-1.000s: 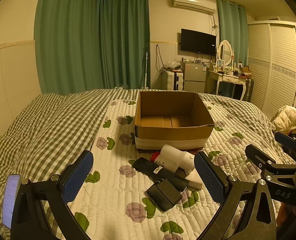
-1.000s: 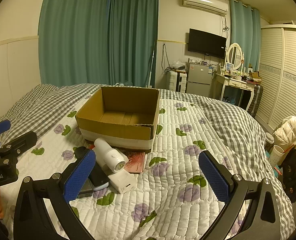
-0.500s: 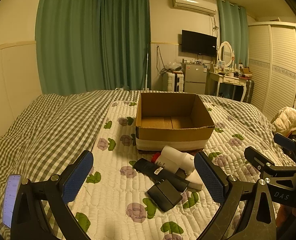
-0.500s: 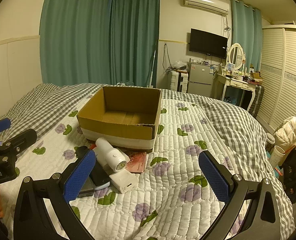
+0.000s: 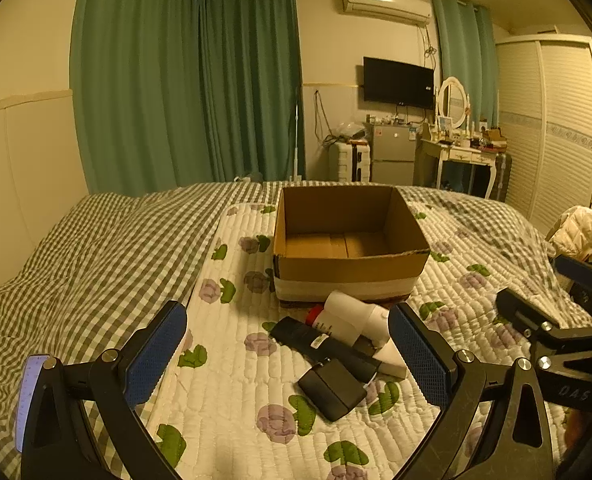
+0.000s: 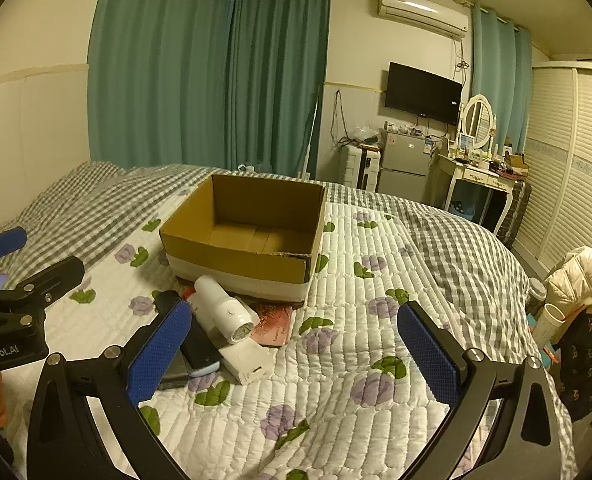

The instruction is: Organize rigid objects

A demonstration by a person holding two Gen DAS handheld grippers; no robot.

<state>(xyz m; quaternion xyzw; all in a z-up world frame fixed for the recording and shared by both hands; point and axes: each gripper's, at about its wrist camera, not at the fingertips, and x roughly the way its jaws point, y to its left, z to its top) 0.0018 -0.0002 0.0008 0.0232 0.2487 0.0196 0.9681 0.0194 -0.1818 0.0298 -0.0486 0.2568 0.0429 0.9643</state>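
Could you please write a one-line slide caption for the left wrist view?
Open left claw faces a pile of gadgets lying before an empty cardboard box on the quilted bed.

Little has changed over the last second. Seen from the left gripper (image 5: 287,352), the cardboard box (image 5: 350,272) and the cluster of items in front of it have slid slightly to the right and a touch lower between its spread fingers, so this gripper has drifted a little to its own left. From the right gripper (image 6: 293,350), the box (image 6: 239,258) and the white cylinder (image 6: 221,308) now sit a shade further right and higher, a small tilt or shift of that gripper. Both pairs of jaws stand as wide apart as before.
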